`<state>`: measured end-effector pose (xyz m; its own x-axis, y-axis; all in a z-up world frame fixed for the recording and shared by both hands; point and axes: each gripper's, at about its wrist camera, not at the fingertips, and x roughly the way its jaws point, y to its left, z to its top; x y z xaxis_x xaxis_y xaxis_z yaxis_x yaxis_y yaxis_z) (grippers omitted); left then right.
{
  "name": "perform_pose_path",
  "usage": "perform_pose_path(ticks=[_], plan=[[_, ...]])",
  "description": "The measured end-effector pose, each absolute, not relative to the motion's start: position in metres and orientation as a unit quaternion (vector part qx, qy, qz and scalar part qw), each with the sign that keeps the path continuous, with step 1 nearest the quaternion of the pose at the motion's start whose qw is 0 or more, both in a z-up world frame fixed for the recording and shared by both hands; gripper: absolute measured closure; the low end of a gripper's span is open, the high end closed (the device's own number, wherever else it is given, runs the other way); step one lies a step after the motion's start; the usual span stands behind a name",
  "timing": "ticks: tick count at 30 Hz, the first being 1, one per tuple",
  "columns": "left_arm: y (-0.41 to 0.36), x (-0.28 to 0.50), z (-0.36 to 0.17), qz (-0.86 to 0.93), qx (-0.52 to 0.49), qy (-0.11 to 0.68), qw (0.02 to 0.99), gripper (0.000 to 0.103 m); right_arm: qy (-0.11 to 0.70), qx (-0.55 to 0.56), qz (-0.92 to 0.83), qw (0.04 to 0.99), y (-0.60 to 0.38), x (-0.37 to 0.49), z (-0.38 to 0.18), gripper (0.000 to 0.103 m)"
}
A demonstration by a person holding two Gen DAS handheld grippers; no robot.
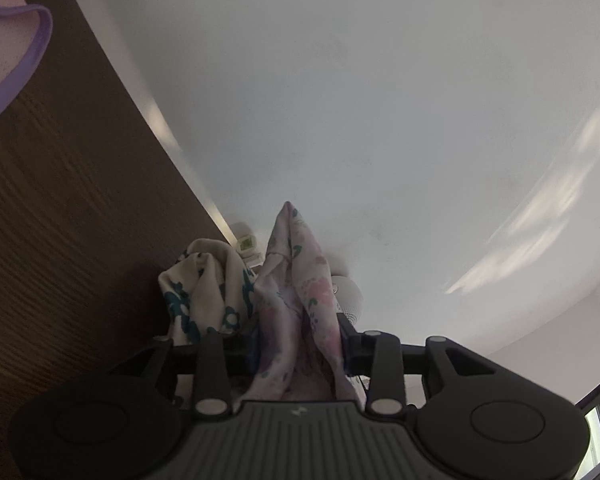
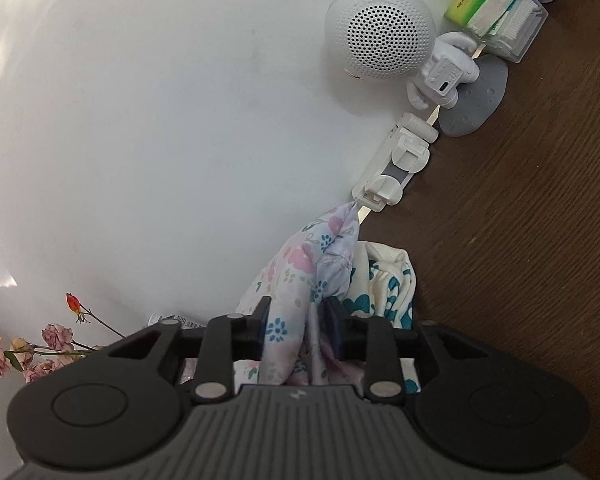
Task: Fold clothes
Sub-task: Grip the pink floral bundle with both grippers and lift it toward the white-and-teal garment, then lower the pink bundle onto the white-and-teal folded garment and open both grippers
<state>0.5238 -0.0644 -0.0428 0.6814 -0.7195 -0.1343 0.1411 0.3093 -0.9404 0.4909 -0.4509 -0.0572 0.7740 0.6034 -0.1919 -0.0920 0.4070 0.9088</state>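
Both claws are clamped on the same pink floral garment: left claw (image 1: 300, 340) and right claw (image 2: 294, 320) each pinch a bunched edge (image 1: 296, 276), lifted near the white wall, above the brown bench (image 2: 520, 240). A cream-and-teal cloth (image 2: 384, 284) sits just behind. I'd pull the two grips apart to flatten it before laying it down, and keep clear of the astronaut speaker (image 2: 380, 32)

White astronaut speaker (image 2: 380, 32), grey moon-shaped base (image 2: 476, 104), cotton-swab box (image 2: 516, 32), dried roses (image 2: 28, 352), wooden table (image 2: 520, 220)
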Motion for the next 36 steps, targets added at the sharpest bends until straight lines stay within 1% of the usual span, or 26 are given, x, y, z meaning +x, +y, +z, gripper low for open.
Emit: perform_pose_path(ticks=[2, 6, 8, 10, 13, 14, 16, 19, 20, 21, 22, 23, 25, 26, 28, 29, 30, 33, 34, 36], plan=[[-0.060, 0.522, -0.038, -0.277, -0.506, 0.272, 0.771, 0.052, 0.250, 0.495, 0.215, 0.804, -0.456, 0.488, -0.053, 0.057], [-0.048, 0.519, -0.038, -0.267, -0.506, 0.266, 0.776, 0.047, 0.247, 0.496, 0.203, 0.808, -0.465, 0.485, -0.053, 0.052], [-0.043, 0.519, -0.038, -0.259, -0.507, 0.267, 0.777, 0.044, 0.245, 0.500, 0.200, 0.806, -0.469, 0.484, -0.052, 0.052], [-0.042, 0.514, -0.037, -0.240, -0.497, 0.267, 0.790, 0.045, 0.244, 0.500, 0.196, 0.808, -0.471, 0.482, -0.050, 0.051], [-0.038, 0.505, -0.027, -0.215, -0.465, 0.266, 0.817, 0.050, 0.252, 0.489, 0.191, 0.813, -0.473, 0.475, -0.042, 0.051], [-0.036, 0.504, -0.024, -0.222, -0.461, 0.266, 0.817, 0.054, 0.256, 0.486, 0.194, 0.813, -0.473, 0.473, -0.039, 0.051], [-0.035, 0.503, -0.019, -0.243, -0.461, 0.261, 0.813, 0.054, 0.269, 0.480, 0.199, 0.811, -0.471, 0.472, -0.034, 0.051], [-0.045, 0.503, -0.013, -0.264, -0.440, 0.267, 0.816, 0.059, 0.294, 0.465, 0.193, 0.813, -0.461, 0.475, -0.032, 0.051], [-0.051, 0.505, -0.013, -0.265, -0.429, 0.279, 0.817, 0.066, 0.300, 0.463, 0.190, 0.812, -0.457, 0.476, -0.033, 0.054], [-0.057, 0.506, -0.016, -0.267, -0.426, 0.289, 0.815, 0.076, 0.306, 0.463, 0.186, 0.811, -0.453, 0.477, -0.035, 0.065], [-0.063, 0.508, -0.019, -0.268, -0.422, 0.298, 0.813, 0.080, 0.309, 0.464, 0.184, 0.810, -0.450, 0.478, -0.037, 0.070], [-0.066, 0.510, -0.023, -0.268, -0.425, 0.303, 0.810, 0.083, 0.311, 0.465, 0.182, 0.809, -0.448, 0.478, -0.038, 0.072], [-0.068, 0.513, -0.030, -0.267, -0.431, 0.307, 0.805, 0.083, 0.308, 0.463, 0.184, 0.811, -0.448, 0.477, -0.038, 0.072], [-0.066, 0.514, -0.033, -0.268, -0.435, 0.305, 0.804, 0.082, 0.306, 0.461, 0.185, 0.812, -0.448, 0.477, -0.038, 0.071], [-0.060, 0.514, -0.036, -0.261, -0.447, 0.296, 0.803, 0.080, 0.299, 0.459, 0.194, 0.814, -0.449, 0.476, -0.037, 0.061], [-0.057, 0.514, -0.036, -0.258, -0.450, 0.290, 0.804, 0.072, 0.296, 0.458, 0.199, 0.815, -0.450, 0.476, -0.036, 0.049], [-0.055, 0.514, -0.037, -0.256, -0.453, 0.284, 0.805, 0.061, 0.291, 0.454, 0.201, 0.818, -0.450, 0.475, -0.035, 0.042], [-0.050, 0.509, -0.036, -0.243, -0.456, 0.259, 0.816, 0.049, 0.272, 0.444, 0.197, 0.831, -0.451, 0.468, -0.031, 0.035], [-0.050, 0.505, -0.033, -0.239, -0.451, 0.250, 0.823, 0.046, 0.265, 0.433, 0.193, 0.840, -0.450, 0.464, -0.028, 0.034], [-0.051, 0.496, -0.026, -0.229, -0.431, 0.231, 0.842, 0.032, 0.251, 0.403, 0.181, 0.862, -0.448, 0.455, -0.020, 0.032]])
